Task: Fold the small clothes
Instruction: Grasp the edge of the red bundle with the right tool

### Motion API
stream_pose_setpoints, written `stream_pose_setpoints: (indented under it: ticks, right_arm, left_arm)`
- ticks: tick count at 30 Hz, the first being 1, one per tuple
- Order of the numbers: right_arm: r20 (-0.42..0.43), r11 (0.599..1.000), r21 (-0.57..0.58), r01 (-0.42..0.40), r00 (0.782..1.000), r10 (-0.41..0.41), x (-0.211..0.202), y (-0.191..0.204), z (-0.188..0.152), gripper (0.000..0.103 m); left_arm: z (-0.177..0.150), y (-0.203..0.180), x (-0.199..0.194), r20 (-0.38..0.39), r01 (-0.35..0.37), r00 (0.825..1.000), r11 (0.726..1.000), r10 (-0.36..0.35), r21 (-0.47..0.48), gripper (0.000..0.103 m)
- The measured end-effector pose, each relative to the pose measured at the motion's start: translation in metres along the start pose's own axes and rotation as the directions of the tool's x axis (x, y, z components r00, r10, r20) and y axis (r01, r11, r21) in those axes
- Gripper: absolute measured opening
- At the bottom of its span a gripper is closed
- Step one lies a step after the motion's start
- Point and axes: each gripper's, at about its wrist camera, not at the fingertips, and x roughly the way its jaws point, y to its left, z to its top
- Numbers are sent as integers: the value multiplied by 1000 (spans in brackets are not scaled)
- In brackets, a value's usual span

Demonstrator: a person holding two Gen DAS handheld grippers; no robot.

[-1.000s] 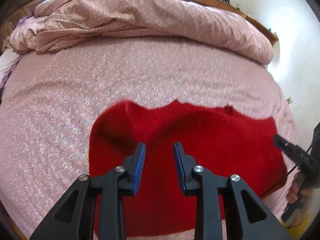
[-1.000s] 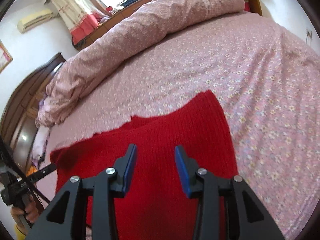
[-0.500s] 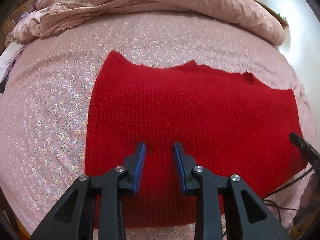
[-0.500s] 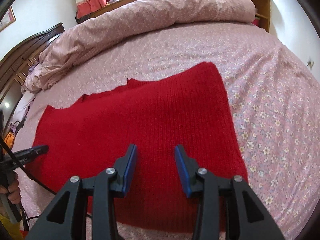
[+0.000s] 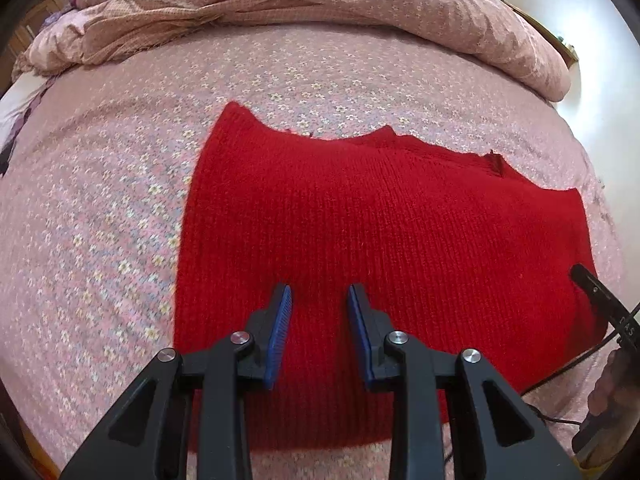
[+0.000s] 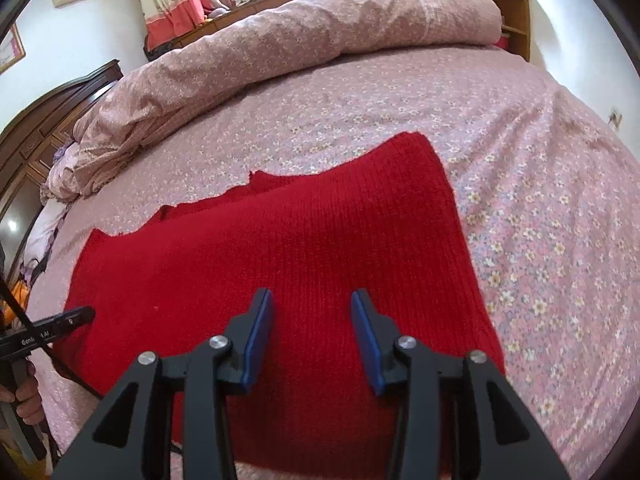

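The red knit [image 5: 380, 240] was spread flat on the floral bedsheet [image 5: 100, 208], near the bed's front edge, presumably laid out so that its edges could be reached for a first fold. Above its near half the left gripper [image 5: 318, 300] was held with its jaws a little apart and nothing between them. The right gripper [image 6: 312, 306] was poised over the other side, its jaws opening, also empty, probably being readied for a pinch at the hem. A rolled quilt [image 6: 300, 40] was left well apart at the far side.
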Motion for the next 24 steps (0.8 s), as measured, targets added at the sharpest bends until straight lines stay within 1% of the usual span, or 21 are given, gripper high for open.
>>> stream_pose_setpoints:
  ticks: [4,7,9,12,17,22,24]
  right_arm:
    - [13,998,53,-29,1000,28,-18,-2,-3,52]
    - [29,996,77,-43,999,41,-35,-4,-9,58]
    - [29,994,91,-56,998,53,-42,-5,-13,60]
    - [21,986,143,-86,996,84,-52,-12,-23,61]
    - [18,973,218,-81,997,79,-64,-29,-43,61]
    - [24,946,316,-78,997,75,-67,-49,-61,64]
    - [40,919,383,-90,996,81,-67,-61,-69,66]
  left_arm:
    - [-8,4,-13,-11,-33,999,999,33,-22,23]
    - [-16,8,-27,-2,-24,1000,999,24,-40,23]
    - [-23,12,-36,-4,-22,1000,999,22,-50,23]
    - [-32,19,-44,-11,-30,1000,997,29,-67,23]
    - [-49,34,-55,-13,-37,999,993,36,-109,23]
    - [-62,37,-52,-21,-38,999,993,36,-113,23]
    - [-66,35,-49,-24,-35,999,994,33,-106,23]
